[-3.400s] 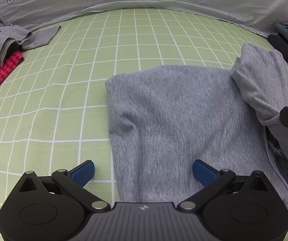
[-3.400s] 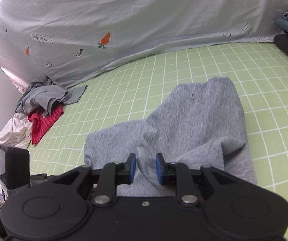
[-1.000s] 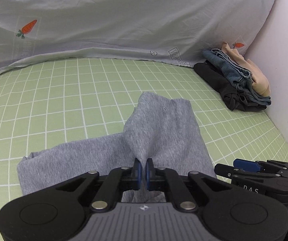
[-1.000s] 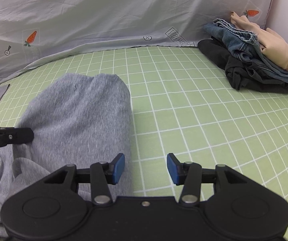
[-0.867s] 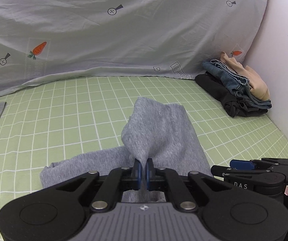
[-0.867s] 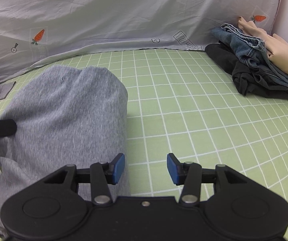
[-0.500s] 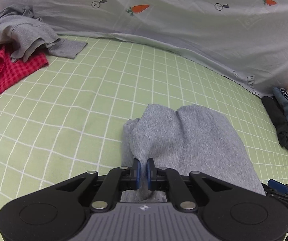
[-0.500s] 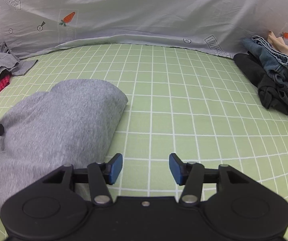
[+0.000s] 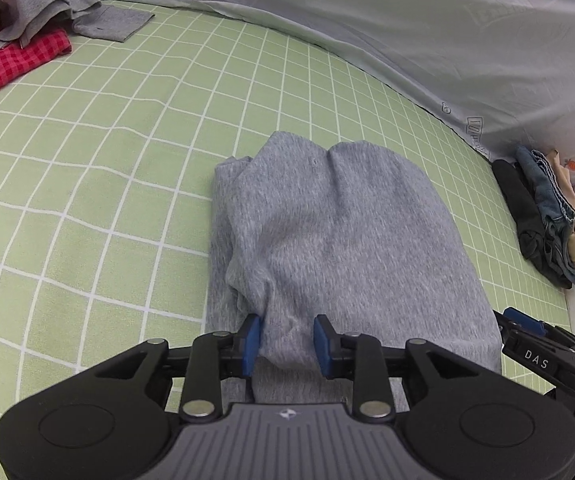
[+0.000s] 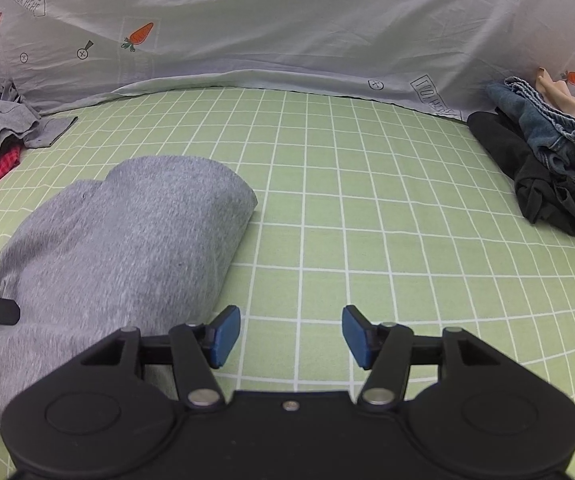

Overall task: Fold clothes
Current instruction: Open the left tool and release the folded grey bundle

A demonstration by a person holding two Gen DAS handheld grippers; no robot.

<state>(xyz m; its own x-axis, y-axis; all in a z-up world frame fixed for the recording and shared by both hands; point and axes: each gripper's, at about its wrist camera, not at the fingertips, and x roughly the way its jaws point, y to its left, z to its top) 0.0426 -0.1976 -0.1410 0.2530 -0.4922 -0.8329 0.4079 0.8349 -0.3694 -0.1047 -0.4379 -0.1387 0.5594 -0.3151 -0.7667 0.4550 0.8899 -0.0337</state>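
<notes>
Left gripper was opening, releasing the folded grey garment; right gripper, empty, was also opening; withdrawal should avoid dragging the fold

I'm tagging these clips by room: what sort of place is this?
Most likely a bed in a bedroom used for laundry folding: a soft green grid-patterned sheet, a pale carrot-print bedsheet behind it, a folded grey knit garment, and piles of clothes at both sides.
</notes>
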